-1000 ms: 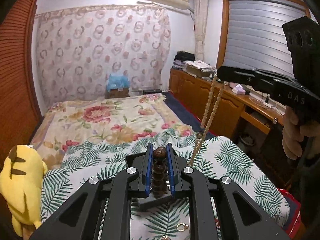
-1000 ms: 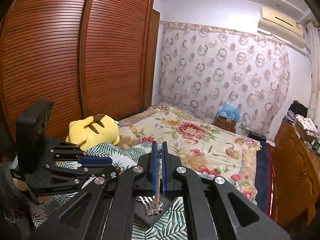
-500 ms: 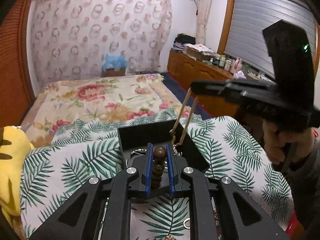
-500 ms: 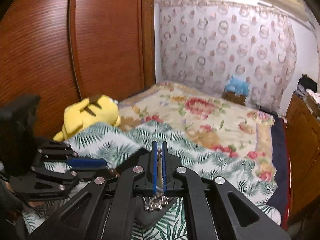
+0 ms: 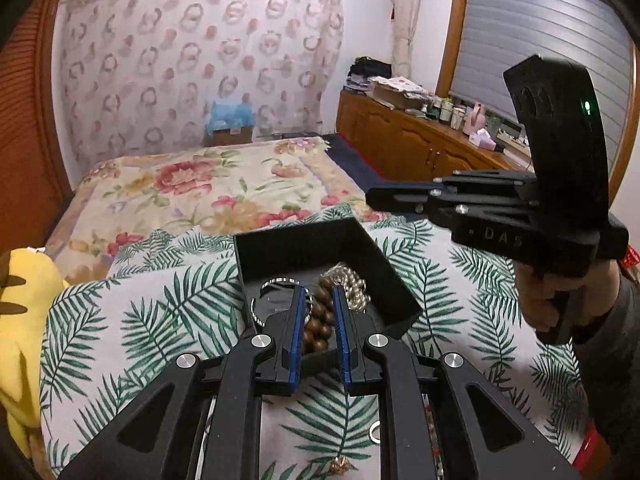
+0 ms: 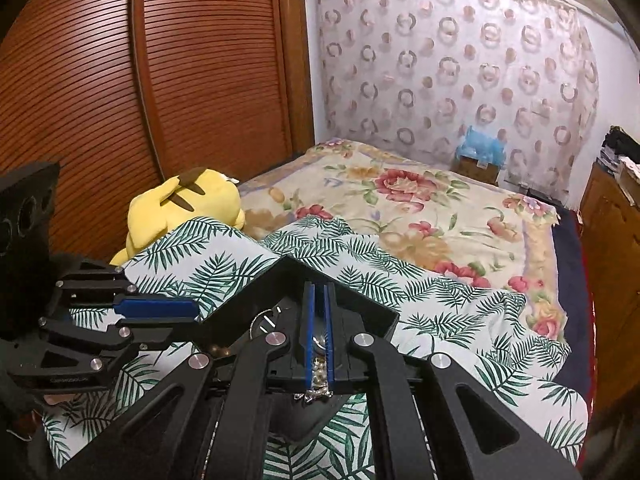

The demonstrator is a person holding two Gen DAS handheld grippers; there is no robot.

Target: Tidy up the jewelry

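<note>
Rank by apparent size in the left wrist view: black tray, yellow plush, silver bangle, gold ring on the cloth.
1. black tray
2. yellow plush, cut off by the frame edge, so its rank against the tray is unsure
3. silver bangle, partly hidden by the left claw
4. gold ring

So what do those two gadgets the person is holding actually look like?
Both are matte black, angular linkages with silver bolts and blue-lined fingers. The right gripper bears "DAS" lettering and a black block with a green light. A dark grey sleeve covers that arm.

Dim indoor light, fisheye-warped edges
</note>
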